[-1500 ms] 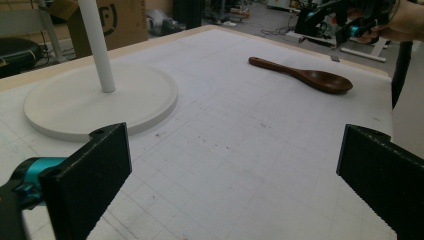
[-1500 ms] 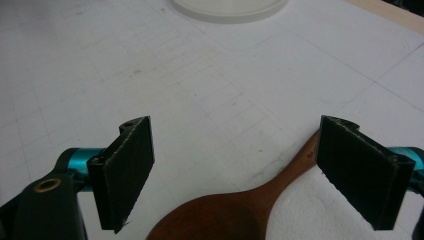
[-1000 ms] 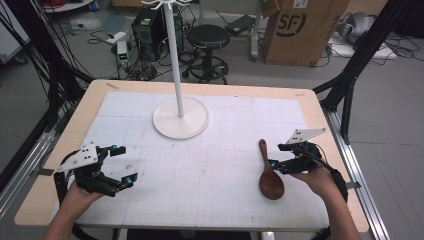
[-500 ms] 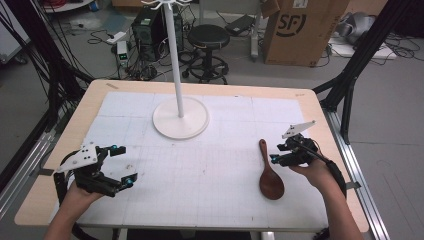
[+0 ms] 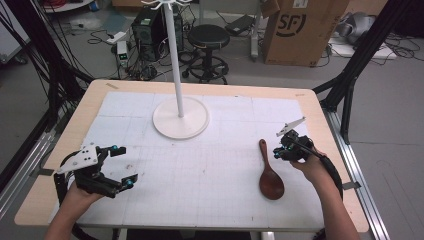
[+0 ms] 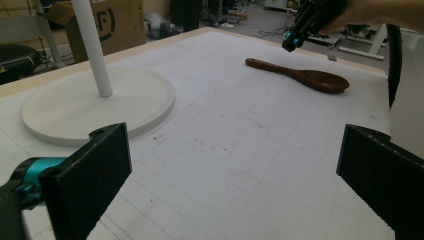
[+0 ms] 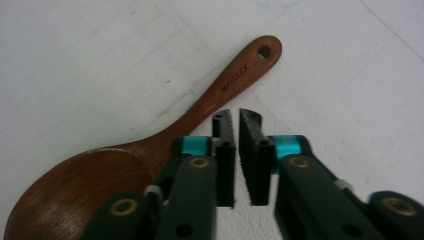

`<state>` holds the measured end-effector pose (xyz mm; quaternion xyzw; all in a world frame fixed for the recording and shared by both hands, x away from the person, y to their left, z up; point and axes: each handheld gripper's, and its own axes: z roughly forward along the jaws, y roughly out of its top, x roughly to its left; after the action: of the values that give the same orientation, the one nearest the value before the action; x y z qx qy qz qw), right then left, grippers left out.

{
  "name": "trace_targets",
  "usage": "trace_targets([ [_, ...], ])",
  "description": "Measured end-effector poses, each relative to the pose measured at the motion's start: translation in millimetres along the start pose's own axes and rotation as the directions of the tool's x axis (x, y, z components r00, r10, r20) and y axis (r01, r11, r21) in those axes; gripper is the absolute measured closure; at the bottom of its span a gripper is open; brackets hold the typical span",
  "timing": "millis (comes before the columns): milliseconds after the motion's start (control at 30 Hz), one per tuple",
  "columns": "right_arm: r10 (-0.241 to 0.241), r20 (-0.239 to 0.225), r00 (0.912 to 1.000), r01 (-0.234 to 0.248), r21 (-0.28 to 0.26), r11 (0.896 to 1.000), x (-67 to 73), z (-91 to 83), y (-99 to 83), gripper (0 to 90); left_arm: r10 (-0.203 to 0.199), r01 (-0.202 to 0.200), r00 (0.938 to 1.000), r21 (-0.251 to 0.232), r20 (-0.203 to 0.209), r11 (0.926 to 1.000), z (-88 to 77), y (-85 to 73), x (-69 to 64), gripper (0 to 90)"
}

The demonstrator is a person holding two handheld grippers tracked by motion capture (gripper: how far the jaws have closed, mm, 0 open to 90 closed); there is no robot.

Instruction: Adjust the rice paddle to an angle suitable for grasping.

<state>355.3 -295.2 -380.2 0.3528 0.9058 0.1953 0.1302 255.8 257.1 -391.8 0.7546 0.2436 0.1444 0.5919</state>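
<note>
The wooden spoon (image 5: 270, 172) lay flat at the table's right, near side. The right gripper (image 7: 236, 120) hovered just beside its handle, jaws nearly closed, holding nothing; descending thus could knock the spoon away. The left gripper (image 5: 118, 166) gaped wide, empty.

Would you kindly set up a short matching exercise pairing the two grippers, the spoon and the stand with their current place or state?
Things:
1. left gripper
2. right gripper
3. wooden spoon
4. white stand

States:
A. lying flat on the mat, free of any grip
B. jaws nearly closed, nothing between them
C. upright at the far middle of the table
D. jaws wide open

Pairs: 1-D, 2-B, 3-A, 4-C
</note>
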Motion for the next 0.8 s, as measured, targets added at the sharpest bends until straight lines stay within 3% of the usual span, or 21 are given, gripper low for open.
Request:
trace_targets([
  [333, 0.002, 0.023, 0.9997, -0.003, 0.071, 0.997, -3.1, 16.4, 6.8, 89.5, 0.003, -0.003, 1.0000, 0.003, 0.003, 1.0000, 0.3, -0.2, -0.2, 1.7],
  [800, 0.046, 0.057, 0.9973, -0.051, 0.093, 0.994, -7.5, 31.2, 15.9, 89.5, 0.002, -0.002, 1.0000, 0.011, 0.003, 0.9999, 1.1, -0.4, -0.1, 1.7],
])
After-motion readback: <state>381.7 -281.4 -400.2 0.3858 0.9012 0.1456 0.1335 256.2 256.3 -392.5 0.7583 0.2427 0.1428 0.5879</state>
